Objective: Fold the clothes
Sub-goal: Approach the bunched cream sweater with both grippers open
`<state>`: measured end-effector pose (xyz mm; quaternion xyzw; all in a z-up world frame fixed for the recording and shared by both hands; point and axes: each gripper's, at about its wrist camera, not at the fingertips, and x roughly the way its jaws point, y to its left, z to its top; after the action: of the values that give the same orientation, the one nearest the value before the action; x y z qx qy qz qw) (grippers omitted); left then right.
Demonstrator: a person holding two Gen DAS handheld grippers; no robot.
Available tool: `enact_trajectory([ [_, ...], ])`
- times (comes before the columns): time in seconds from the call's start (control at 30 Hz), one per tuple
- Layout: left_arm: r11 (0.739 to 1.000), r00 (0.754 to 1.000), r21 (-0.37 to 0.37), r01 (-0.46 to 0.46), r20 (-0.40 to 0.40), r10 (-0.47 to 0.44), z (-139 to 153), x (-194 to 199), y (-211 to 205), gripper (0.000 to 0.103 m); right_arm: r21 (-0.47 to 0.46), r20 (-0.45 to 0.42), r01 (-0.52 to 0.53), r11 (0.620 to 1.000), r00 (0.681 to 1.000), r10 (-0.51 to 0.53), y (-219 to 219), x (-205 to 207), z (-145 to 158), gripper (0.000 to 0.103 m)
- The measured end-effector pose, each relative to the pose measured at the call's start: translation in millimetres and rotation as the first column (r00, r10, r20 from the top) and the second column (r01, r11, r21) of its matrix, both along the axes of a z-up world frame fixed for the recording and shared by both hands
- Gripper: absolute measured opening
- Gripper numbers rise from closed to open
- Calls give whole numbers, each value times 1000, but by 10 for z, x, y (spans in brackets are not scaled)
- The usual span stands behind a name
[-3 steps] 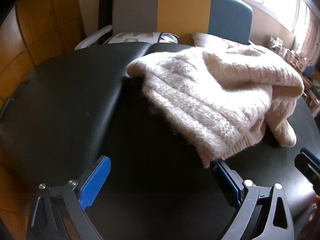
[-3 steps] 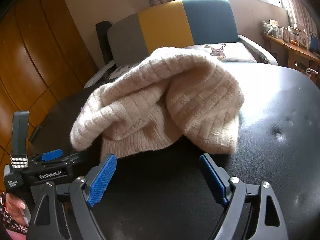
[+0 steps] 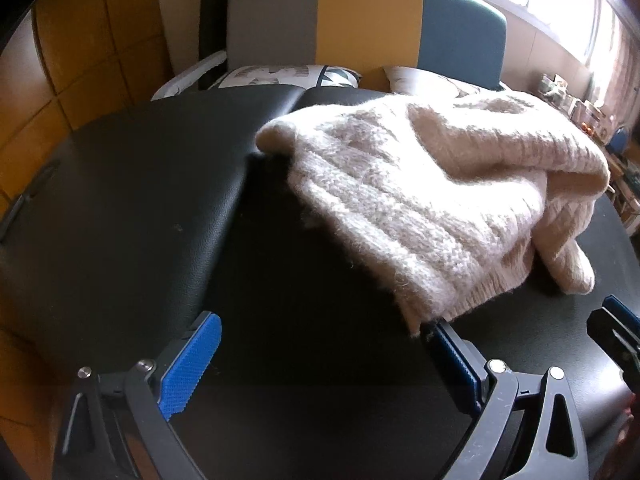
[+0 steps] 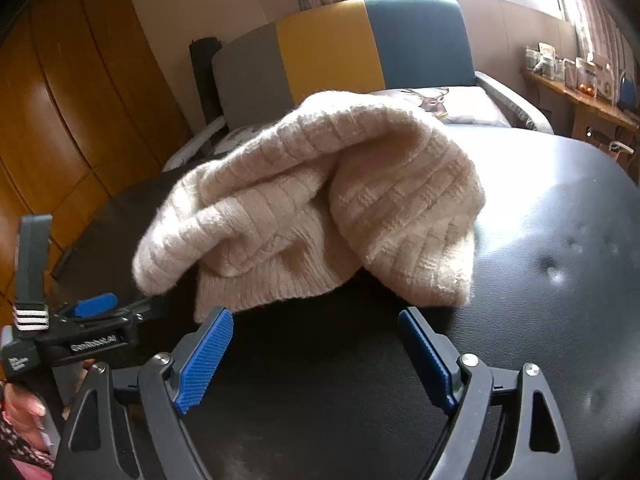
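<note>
A cream knitted sweater (image 3: 420,192) lies loosely bunched on a black padded table (image 3: 132,208). It also shows in the right wrist view (image 4: 320,208). My left gripper (image 3: 324,356) is open and empty, its right blue pad just under the sweater's near hem. My right gripper (image 4: 316,356) is open and empty, just short of the sweater's near edge. The left gripper's body shows at the left of the right wrist view (image 4: 92,320), and the right gripper's tip shows at the right of the left wrist view (image 3: 616,332).
A grey, yellow and teal chair (image 3: 360,24) with printed cushions stands behind the table. Wooden panelling (image 4: 60,120) runs along the left. A shelf with small items (image 4: 580,76) stands at the right by the window.
</note>
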<state>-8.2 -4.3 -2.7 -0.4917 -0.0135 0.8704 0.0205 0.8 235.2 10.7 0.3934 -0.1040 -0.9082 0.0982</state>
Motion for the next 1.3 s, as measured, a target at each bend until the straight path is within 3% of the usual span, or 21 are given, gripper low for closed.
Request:
enact_trajectory([
  [0.13,999,1000,45,21,-3,-21,-27,-29,-194,101,-44,9,-10,999,1000,10,21,-1,51,87],
  [0.27,999,999,43,31,-10,-31,-43,15,-515,101,-43,-2,-5,999,1000,5,98,57,18,87],
  [0.33,1000,1000,-6,-3,-16,3,-1,123,-135,101,-3,16,2,1000,1000,-2,21,-14,7,87],
  [0.43,1000,1000,-16,-14,-3,14,4,72,-30,101,35,9,16,999,1000,-17,-8,-4,16,87],
  [0.87,999,1000,-41,-27,12,28,-18,18,12,101,55,20,12,998,1000,-13,-32,-34,24,87],
  [1.3,999,999,-13,-40,-3,40,177,-97,-110,101,21,17,-6,1000,1000,5,-24,-51,22,87],
])
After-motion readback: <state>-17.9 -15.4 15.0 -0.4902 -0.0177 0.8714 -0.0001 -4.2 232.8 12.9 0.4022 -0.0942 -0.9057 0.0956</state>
